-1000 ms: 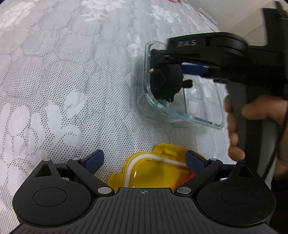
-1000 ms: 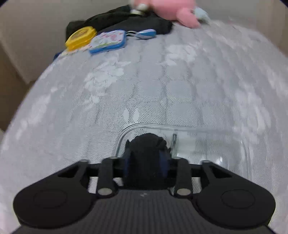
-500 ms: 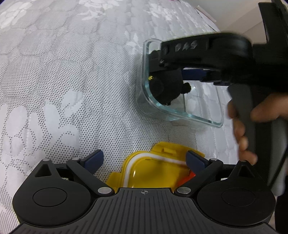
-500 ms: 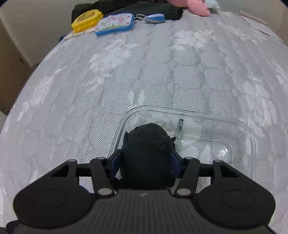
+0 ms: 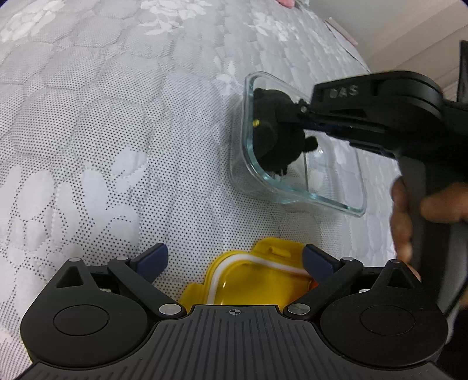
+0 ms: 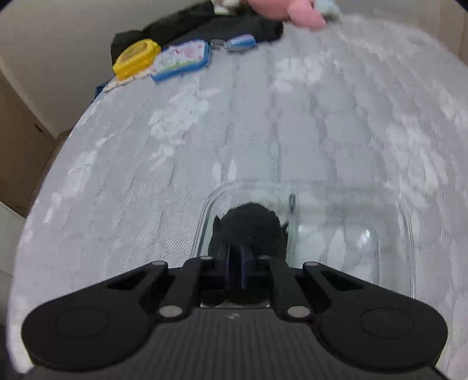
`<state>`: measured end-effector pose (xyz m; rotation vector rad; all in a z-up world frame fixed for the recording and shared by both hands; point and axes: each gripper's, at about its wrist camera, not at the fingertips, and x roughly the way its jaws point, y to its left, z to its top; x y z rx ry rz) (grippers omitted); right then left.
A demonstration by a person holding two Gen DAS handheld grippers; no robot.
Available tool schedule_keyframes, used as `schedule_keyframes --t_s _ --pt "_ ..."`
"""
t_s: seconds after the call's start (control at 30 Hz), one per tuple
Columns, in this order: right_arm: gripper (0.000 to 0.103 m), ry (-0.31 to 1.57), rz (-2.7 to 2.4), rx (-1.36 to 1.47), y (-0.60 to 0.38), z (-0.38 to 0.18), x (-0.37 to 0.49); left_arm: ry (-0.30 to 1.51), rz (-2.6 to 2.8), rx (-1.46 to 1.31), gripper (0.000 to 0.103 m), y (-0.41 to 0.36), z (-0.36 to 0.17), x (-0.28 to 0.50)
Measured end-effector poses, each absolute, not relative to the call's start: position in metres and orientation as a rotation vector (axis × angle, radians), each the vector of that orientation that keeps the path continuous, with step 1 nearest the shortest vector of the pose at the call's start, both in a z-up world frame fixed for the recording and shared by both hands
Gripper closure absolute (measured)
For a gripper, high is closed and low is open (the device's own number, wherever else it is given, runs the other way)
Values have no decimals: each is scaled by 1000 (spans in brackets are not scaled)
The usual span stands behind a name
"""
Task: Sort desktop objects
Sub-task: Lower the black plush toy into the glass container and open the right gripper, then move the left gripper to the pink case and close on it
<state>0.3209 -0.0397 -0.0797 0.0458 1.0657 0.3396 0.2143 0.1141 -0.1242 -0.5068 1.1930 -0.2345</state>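
1. Three raised letters, which look like "DAS", stand on the black side of the right tongs (image 5: 304, 119). No other writing can be read.
2. The right tongs have their two blue pads pressed together with nothing between them. Their tips sit right at the black fuzzy toy (image 5: 276, 131).
3. The black fuzzy toy lies inside the clear glass box (image 5: 321, 195), in the corner by the box wall. It has a small yellow dot on it.
4. The glass box sits on a bed with a white flower-pattern cover (image 5: 117, 131).
5. The left tongs (image 5: 234, 258) are wide open and hold nothing. Their blue tips hang above a yellow lid (image 5: 257, 280) with a white ring. The lid lies on the bed, near the glass box but not touching it.
6. A hand (image 5: 409, 213) grips the handle of the right tongs, and that handle blocks part of the glass box.
7. Far away at the edge of the bed there are a small yellow case (image 6: 136, 58), a blue-edged pouch with flowers (image 6: 181, 60), a blue clip thing (image 6: 237, 42), some black cloth (image 6: 234, 26) and a pink soft toy (image 6: 292, 11). They look blurry.
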Motion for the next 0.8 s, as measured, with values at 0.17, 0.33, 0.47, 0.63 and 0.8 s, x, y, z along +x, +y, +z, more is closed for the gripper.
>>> schedule_keyframes --t_s 0.17,0.33,0.47,0.63,0.8 --pt "96 1082 340 52 -38 -84 335 1207 -239 -494 2 110 -127 216" --pt "96 1088 368 62 -42 -86 333 1206 -241 -485 2 110 -126 215" --pt "96 1086 364 113 -48 -87 335 1210 -249 -465 2 105 -127 216" --pt "79 1034 355 210 -64 -70 317 1229 -252 -422 2 100 -133 218" --pt "62 932 378 234 -107 -29 269 1172 -237 -407 2 96 -126 215"
